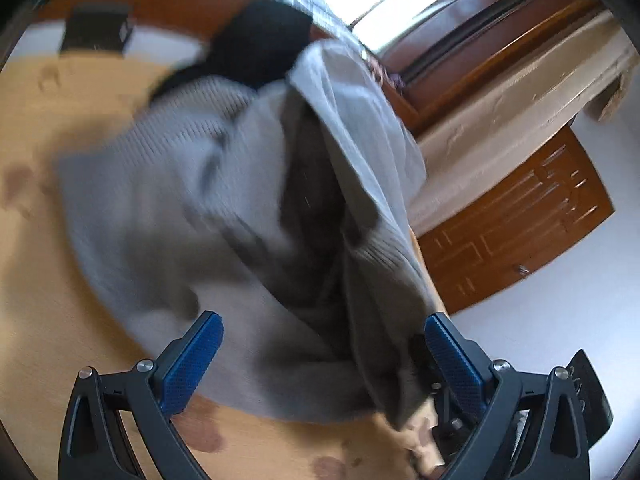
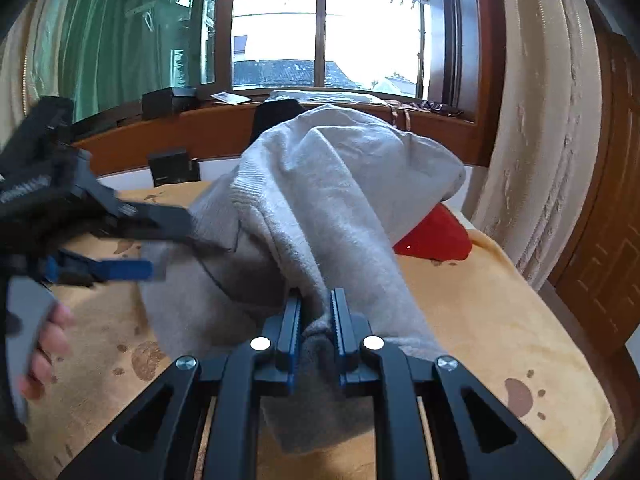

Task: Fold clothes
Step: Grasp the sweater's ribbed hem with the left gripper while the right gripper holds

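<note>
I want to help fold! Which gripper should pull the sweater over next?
Probably the right gripper: its jaws already pinch the grey sweater. The left gripper is open, holding nothing.

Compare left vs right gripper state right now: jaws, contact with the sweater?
The left gripper has its jaws spread wide, with no fabric pinched; the right gripper has its jaws nearly shut on a fold of the grey sweater. The left hovers over the sweater's spread body, blurred; the right lifts fabric off the yellow blanket. Both have black frames with blue finger pads.

Grey knit sweater (image 2: 340, 200), bunched, lifted, draped over bed
</note>
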Motion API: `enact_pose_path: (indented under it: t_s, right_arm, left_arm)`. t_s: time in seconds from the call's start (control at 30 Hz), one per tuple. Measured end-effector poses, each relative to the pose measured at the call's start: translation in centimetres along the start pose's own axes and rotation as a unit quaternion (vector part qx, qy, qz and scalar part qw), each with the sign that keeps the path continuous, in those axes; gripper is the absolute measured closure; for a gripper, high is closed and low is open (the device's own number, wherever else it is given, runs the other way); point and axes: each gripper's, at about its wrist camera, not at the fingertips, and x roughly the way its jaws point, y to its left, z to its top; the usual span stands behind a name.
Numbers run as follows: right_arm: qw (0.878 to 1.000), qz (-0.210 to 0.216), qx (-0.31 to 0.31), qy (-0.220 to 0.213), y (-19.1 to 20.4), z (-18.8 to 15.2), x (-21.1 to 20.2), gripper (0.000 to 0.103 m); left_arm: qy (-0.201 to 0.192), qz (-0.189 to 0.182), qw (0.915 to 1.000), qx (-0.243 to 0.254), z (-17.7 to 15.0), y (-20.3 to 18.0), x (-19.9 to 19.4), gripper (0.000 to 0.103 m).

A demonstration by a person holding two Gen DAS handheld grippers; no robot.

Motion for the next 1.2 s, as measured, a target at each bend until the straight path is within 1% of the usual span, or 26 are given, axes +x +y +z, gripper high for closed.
enact_pose_path:
  t_s: [0.2, 0.23, 0.3, 0.37, 0.5, 0.6, 0.7, 0.87, 0.97, 1.0, 1.07, 1.2]
  right_arm:
    - [1.0, 0.008, -0.018, -0.012, 1.2, -1.1, -0.3, 0.087]
    - [1.0, 0.011, -0.017, -0.013, 1.2, -1.2, -0.2, 0.087]
    - [1.0, 0.019, -0.013, -0.013, 1.0, -1.3, -0.1, 0.087]
    - [1.0, 0.025, -0.005, -0.012, 0.6, -1.5, 0.2, 0.087]
    - [0.999, 0.037, 0.013, -0.018, -0.2, -1.5, 0.0, 0.087]
    - [0.999, 0.039, 0.017, -0.026, -0.4, -1.5, -0.3, 0.087]
    - [0.998, 0.037, 0.024, -0.034, -0.6, -1.4, -0.6, 0.087]
    - [0.998, 0.037, 0.021, -0.047, -0.5, -1.4, -1.1, 0.087]
    - [0.998, 0.031, 0.011, -0.058, -0.2, -1.5, -1.6, 0.088]
    - [0.998, 0.031, 0.011, -0.06, -0.2, -1.5, -1.6, 0.088]
    - [0.997, 0.037, 0.018, -0.058, -0.5, -1.5, -1.5, 0.088]
    - [0.996, 0.046, 0.05, -0.054, -1.9, -1.5, -1.2, 0.088]
  left_arm:
    - [0.038, -0.034, 0.9976, -0.048, -1.5, 0.1, 3.1, 0.0]
    - [0.047, -0.033, 0.9968, -0.057, -1.4, 0.1, 3.6, 0.0]
    - [0.069, -0.012, 0.9953, -0.068, -1.4, 0.1, 4.6, 0.0]
    - [0.076, 0.007, 0.9943, -0.075, -1.3, 0.1, 5.2, 0.0]
    - [0.069, 0.009, 0.994, -0.084, -1.5, -0.1, 4.7, 0.0]
    - [0.071, -0.007, 0.9912, -0.112, -1.9, 0.4, 3.8, 0.0]
    - [0.07, -0.008, 0.9891, -0.129, -2.2, 0.8, 3.0, 0.0]
    - [0.087, 0.024, 0.9904, -0.105, -2.2, -0.7, 3.8, 0.0]
    - [0.094, 0.032, 0.9887, -0.112, -1.9, -1.3, 4.2, 0.0]
    - [0.094, 0.024, 0.988, -0.12, -1.8, -1.2, 4.1, 0.0]
    - [0.089, -0.003, 0.9866, -0.137, -1.6, -1.0, 3.7, 0.0]
    - [0.062, -0.073, 0.9814, -0.166, -1.4, -0.6, 2.8, 0.0]
